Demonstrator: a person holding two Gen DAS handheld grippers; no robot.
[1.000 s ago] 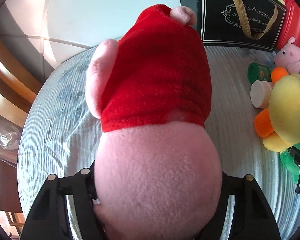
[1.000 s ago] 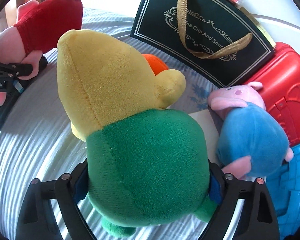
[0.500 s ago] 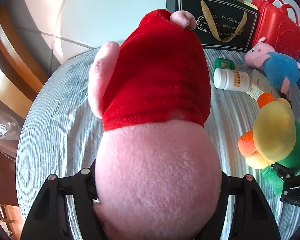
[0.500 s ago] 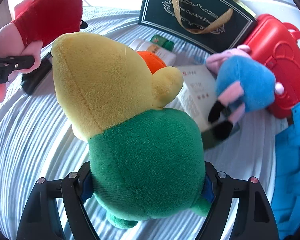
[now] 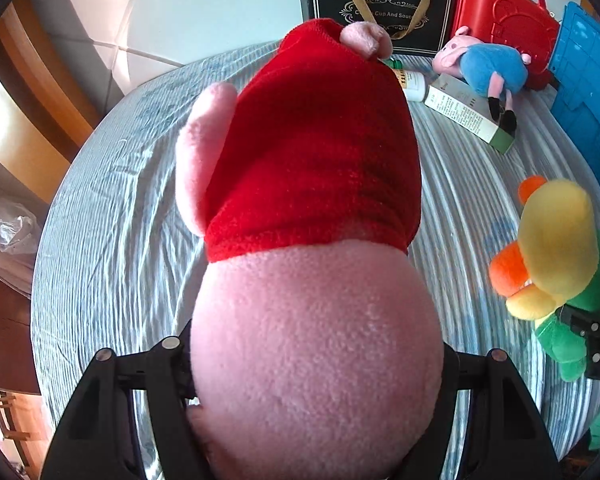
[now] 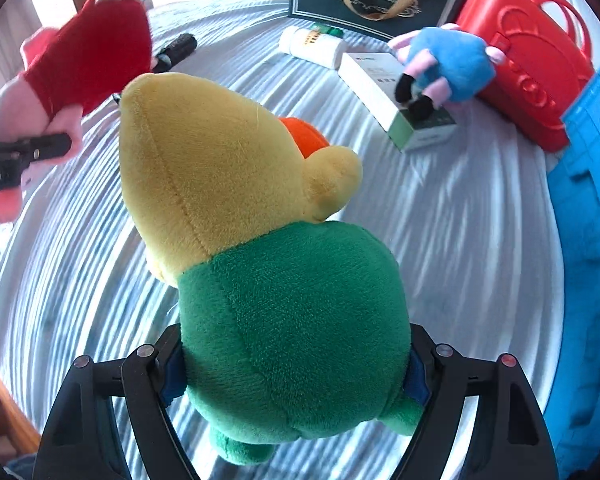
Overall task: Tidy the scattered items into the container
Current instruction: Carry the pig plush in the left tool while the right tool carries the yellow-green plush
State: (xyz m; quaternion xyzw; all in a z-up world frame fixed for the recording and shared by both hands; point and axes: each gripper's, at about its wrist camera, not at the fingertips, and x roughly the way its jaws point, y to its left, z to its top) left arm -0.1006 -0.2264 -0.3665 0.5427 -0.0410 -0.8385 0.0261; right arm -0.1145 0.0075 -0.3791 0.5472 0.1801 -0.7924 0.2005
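While both plush toys hang clear of the striped blue-grey cloth [image 6: 460,216], each gripper is clamped on one of them: the left gripper [image 5: 316,364] squeezes the pink head end of the pink pig in the red dress [image 5: 312,200], and the right gripper [image 6: 292,360] pinches the green body of the yellow-headed plush [image 6: 260,240]. The pig's long axis runs straight away from the left camera, head nearest the fingers and feet pointing toward the far end of the cloth. The yellow-headed plush also lies along its gripper's fingers but leans up and to the left, yellow head and orange beak farthest from the camera. From the left wrist view it shows low at the right, well apart from the pig. At the far end, a black gift bag [image 5: 380,8] with gold handles stands upright, with a red plastic case [image 6: 528,64] to its right. A small pig in a blue shirt [image 6: 448,64] lies just in front of the case, its black feet resting on a white and green carton [image 6: 384,96]. A white bottle [image 6: 312,46] lies on its side just left of the carton. A blue plastic container [image 6: 588,216] fills the right edge, and a black cylindrical object [image 6: 178,50] lies on the cloth beyond the red dress
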